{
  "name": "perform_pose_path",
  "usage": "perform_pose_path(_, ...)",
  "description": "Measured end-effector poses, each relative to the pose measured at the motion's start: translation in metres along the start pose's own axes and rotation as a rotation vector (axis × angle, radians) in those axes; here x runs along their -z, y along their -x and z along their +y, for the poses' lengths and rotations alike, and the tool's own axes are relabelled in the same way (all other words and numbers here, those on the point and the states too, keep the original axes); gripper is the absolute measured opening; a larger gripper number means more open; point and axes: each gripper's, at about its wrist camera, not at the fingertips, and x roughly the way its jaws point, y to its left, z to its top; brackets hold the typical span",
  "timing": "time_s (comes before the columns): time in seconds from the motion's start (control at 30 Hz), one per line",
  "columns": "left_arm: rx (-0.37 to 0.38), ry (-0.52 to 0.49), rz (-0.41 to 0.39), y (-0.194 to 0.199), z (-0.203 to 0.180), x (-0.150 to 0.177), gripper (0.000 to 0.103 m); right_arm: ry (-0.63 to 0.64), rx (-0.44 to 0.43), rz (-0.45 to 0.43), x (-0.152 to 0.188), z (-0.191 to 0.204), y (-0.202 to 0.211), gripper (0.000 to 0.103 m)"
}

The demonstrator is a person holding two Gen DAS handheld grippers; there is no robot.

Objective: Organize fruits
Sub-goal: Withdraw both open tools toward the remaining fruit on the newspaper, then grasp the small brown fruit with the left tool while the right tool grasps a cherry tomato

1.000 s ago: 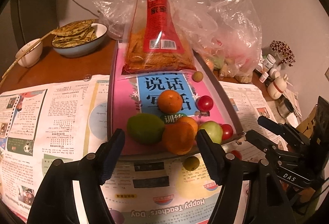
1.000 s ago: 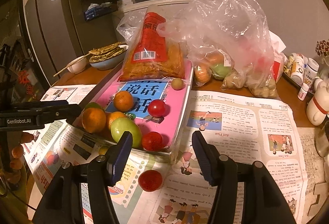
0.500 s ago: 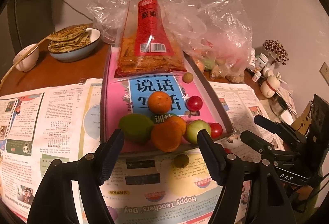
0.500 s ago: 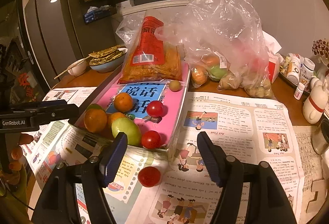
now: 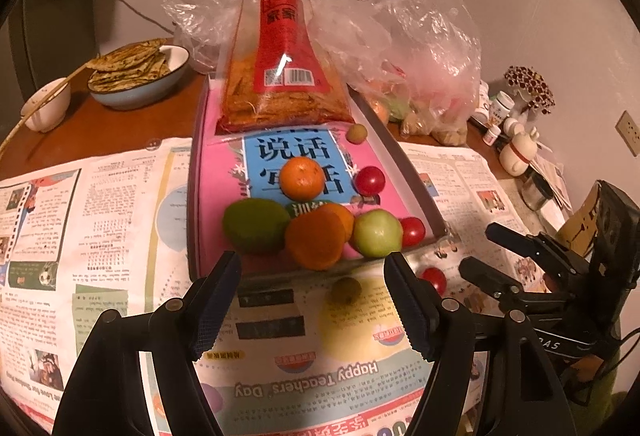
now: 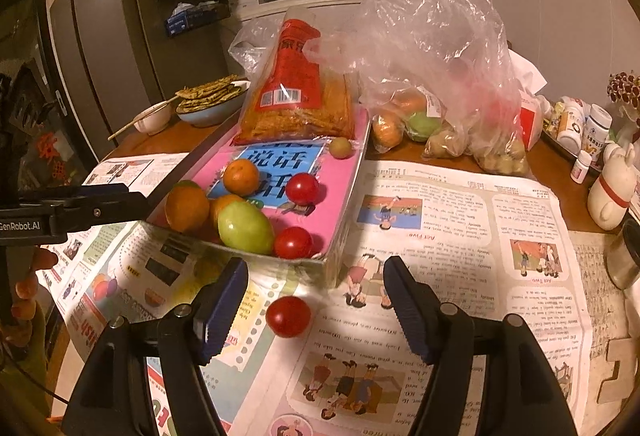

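Left wrist view: my left gripper (image 5: 312, 300) hangs with its fingers spread, nothing between them, above the newspaper-covered table (image 5: 100, 204). Just past the tips lies the shallow metal tray lined with a pink book cover (image 5: 208, 172). At its near edge sit a dark green fruit (image 5: 256, 225), a large orange (image 5: 316, 242), a pale green round fruit (image 5: 377, 233) and a small red tomato (image 5: 413, 231); further back a mandarin (image 5: 301, 177), another red tomato (image 5: 370, 180) and a small tan fruit (image 5: 356, 133). A red-labelled snack bag (image 5: 284, 76) leans on the tray's far end. On the paper before the tray lies a small olive-brown fruit (image 5: 346, 289). My right gripper (image 5: 480, 256) shows at right. Right wrist view: the right gripper's (image 6: 314, 300) fingers have just been opening and stand apart, empty; a loose red cherry tomato (image 6: 288, 316) lies on the newspaper between and below them, untouched. A clear plastic bag of produce (image 6: 436, 84) sits beyond the tray.
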Motion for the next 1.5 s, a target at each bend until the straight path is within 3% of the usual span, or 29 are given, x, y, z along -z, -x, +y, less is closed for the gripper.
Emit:
perform_pose_path(0.67, 0.041, -0.05, 0.093, -0.021, -0.019, 0.025, 0.075, 0.061, -0.022, 0.075, 0.026, 0.014, -0.02, 0.07)
perform_pose_path(0.87, 0.039, -0.063, 0.114, -0.032, -0.023, 0.029, 0.075, 0.081, -0.014, 0.095, 0.029, 0.018, -0.031, 0.059)
perform_pose_path(1.17, 0.039, -0.068, 0.129, -0.048, -0.026, 0.028, 0.06, 0.107, -0.014, 0.107, 0.035, 0.022, -0.04, 0.031)
perform_pose_path(1.5, 0.048, -0.062, 0.152, -0.064, -0.027, 0.026, 0.043, 0.1, -0.031, 0.084, 0.031, 0.019, -0.031, 0.031)
